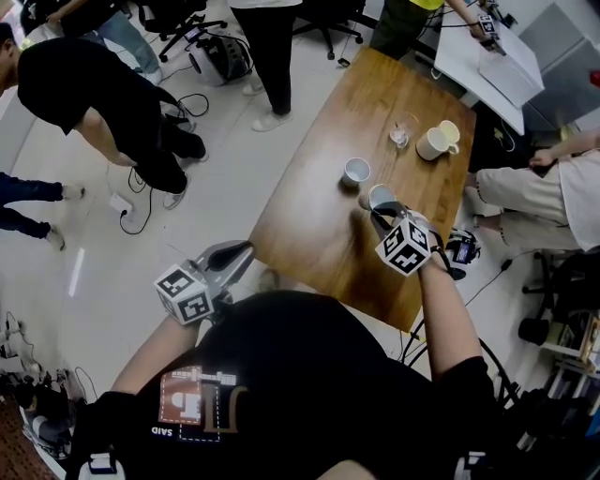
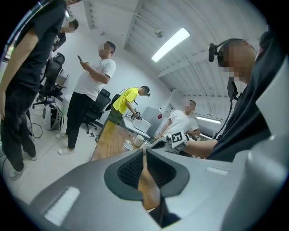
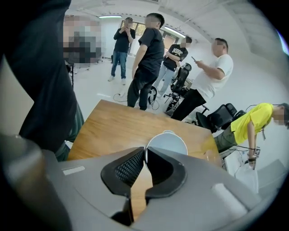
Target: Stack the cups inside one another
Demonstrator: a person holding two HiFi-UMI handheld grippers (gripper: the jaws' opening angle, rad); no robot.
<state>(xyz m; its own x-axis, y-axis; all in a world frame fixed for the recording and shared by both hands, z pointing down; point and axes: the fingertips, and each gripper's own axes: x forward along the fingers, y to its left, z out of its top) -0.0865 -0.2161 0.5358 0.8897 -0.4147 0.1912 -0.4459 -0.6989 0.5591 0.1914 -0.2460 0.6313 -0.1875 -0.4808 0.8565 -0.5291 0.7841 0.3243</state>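
Note:
On the wooden table [image 1: 319, 216] stand a small white cup [image 1: 356, 172], a cream mug with a handle [image 1: 437, 141] and a clear glass [image 1: 404, 131]. A second white cup [image 1: 382, 196] sits near the table's right side. My right gripper [image 1: 378, 214] points steeply down at it. In the right gripper view the right gripper [image 3: 145, 150] is shut on the near rim of that cup [image 3: 168, 142]. My left gripper [image 1: 246, 249] hangs off the table's left edge; its jaws [image 2: 144, 153] are shut with nothing between them.
Several people stand around the far end of the table, and one sits at its right side [image 1: 534, 192]. A white desk [image 1: 487, 66] adjoins the far right corner. Office chairs [image 1: 178, 23] and cables [image 1: 141, 202] are on the floor to the left.

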